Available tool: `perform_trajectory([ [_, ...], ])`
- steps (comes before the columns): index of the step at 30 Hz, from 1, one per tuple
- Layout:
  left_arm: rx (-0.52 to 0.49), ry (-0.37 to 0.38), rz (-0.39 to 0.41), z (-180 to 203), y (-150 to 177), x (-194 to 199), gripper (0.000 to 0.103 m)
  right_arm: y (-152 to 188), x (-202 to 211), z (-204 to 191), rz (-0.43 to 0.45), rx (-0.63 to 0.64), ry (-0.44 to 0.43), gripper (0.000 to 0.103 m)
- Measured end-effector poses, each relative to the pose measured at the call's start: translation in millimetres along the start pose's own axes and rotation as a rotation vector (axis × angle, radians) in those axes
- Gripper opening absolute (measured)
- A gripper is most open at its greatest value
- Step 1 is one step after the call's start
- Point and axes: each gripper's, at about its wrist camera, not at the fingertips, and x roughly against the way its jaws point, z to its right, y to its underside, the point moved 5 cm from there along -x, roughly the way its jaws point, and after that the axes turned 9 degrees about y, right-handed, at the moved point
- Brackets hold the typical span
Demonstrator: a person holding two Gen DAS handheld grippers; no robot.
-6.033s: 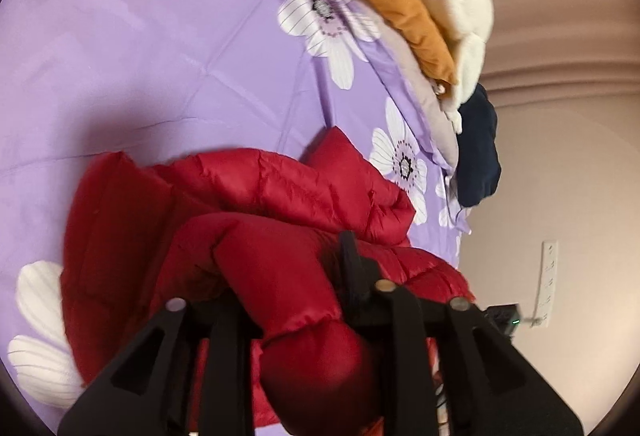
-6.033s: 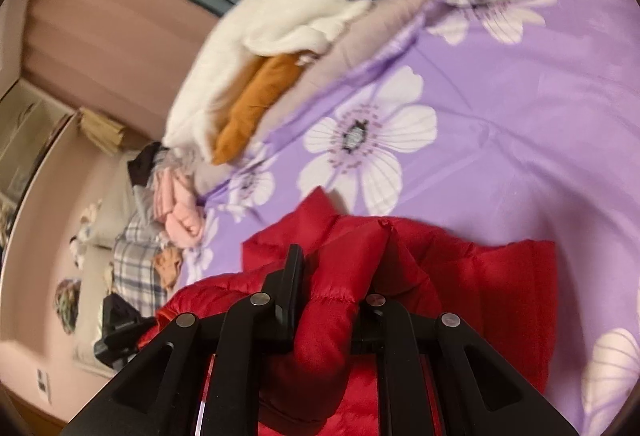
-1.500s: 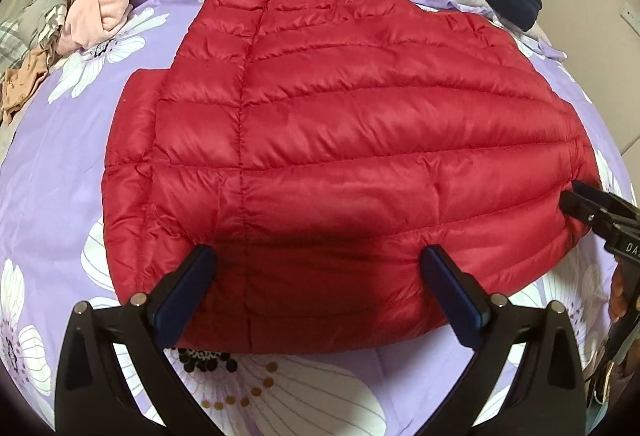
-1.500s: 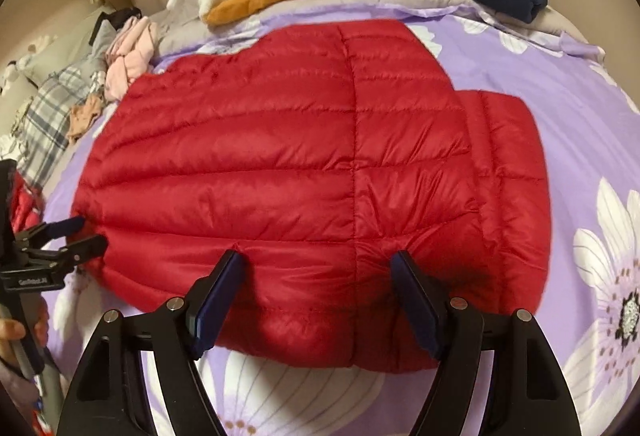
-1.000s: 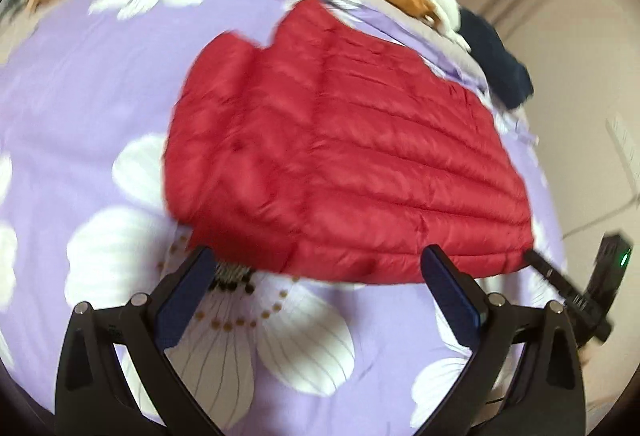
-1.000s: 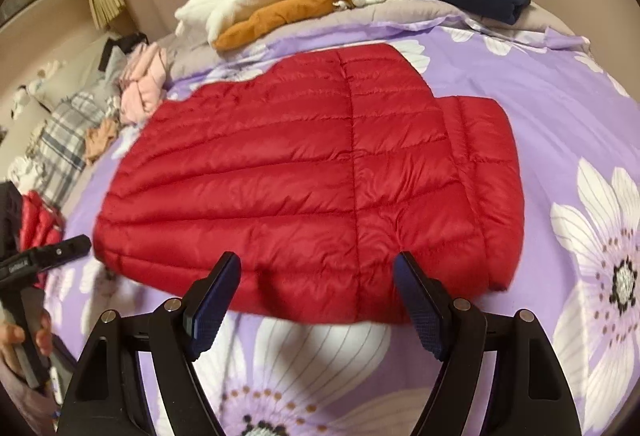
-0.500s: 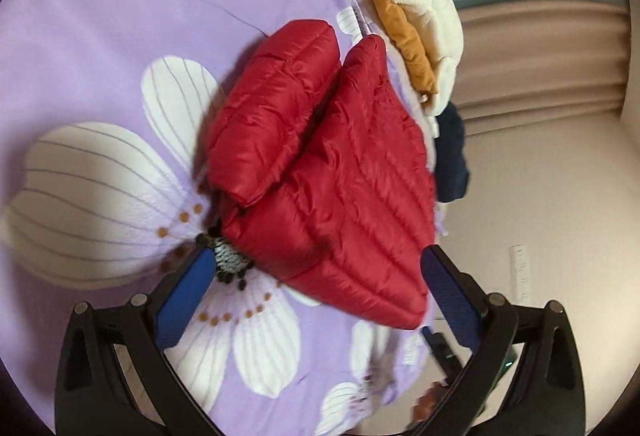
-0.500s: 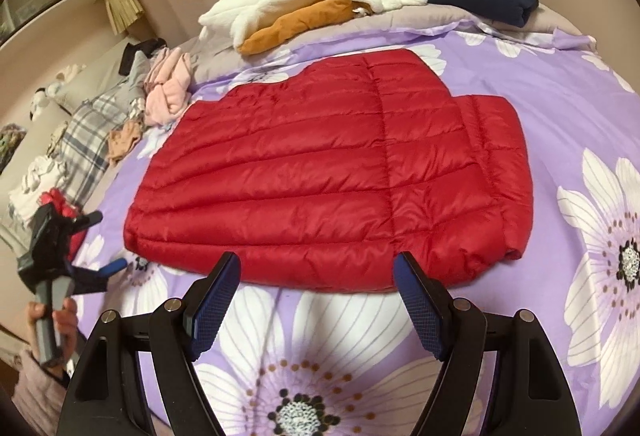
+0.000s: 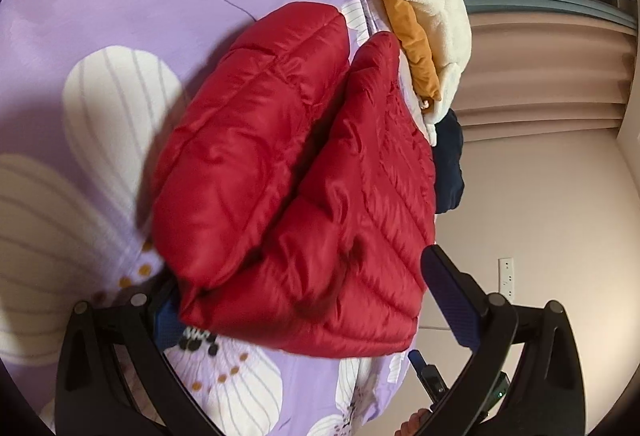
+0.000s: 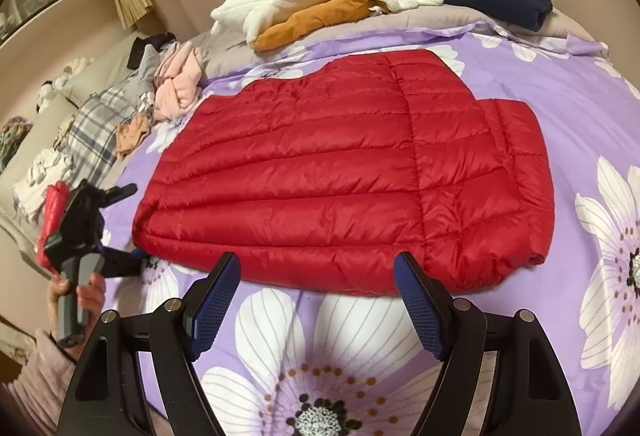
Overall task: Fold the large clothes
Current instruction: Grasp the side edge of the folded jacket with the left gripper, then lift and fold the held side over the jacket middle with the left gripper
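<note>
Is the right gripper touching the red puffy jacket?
Apart. The right wrist view shows the right gripper open over the flowered bedsheet, with purple sheet showing between its fingertips and the red puffy jacket.

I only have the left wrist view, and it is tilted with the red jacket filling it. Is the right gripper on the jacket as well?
Observer: No. The right gripper sits short of the red jacket's near edge, jaws open, nothing between them.
Operator: Is the jacket lying flat?
Observer: Yes, it is spread flat on the purple flowered sheet.
Operator: Anything beside it that I can't see?
Observer: A heap of pink clothes and a plaid garment lie off its far left corner.
</note>
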Motion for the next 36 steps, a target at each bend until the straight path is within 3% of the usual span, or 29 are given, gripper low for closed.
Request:
perform_trajectory([
  [10,-0.009,-0.043,-0.040,4.2,-18.6,-24.4,0.103,-5.4,-10.2,-8.3,-0.013,0.008,-0.017,0.078],
  [15,0.018,-0.029,-0.011,2.2,-29.7,-27.4,0.102,-28.0,-17.3,-20.5,0.013,-0.005,-0.052,0.078],
  [18,-0.025,-0.074,-0.005,4.2,-27.0,-28.0,0.098,-45.7,-24.0,-33.3,0.039,0.022,-0.054,0.078],
  [21,-0.071,-0.137,-0.008,5.2,-24.4,-28.7,0.085,-67.3,-37.0,-46.2,0.053,0.050,-0.028,0.078],
  [23,-0.074,-0.153,-0.012,2.0,-25.3,-28.2,0.069,-80.4,-49.3,-52.5,0.038,0.055,-0.033,0.072],
  [27,-0.071,-0.166,-0.029,-1.3,-26.7,-28.5,0.063,-96.0,-75.2,-60.9,-0.002,0.067,-0.011,0.060],
  [31,-0.131,-0.203,-0.028,7.3,-25.3,-28.2,0.048,-102.5,-94.0,-64.8,-0.026,0.099,0.041,0.048],
  [36,-0.234,-0.248,-0.010,31.6,-23.1,-28.6,0.039,-101.8,-114.7,-63.2,-0.073,0.139,0.085,0.044],
])
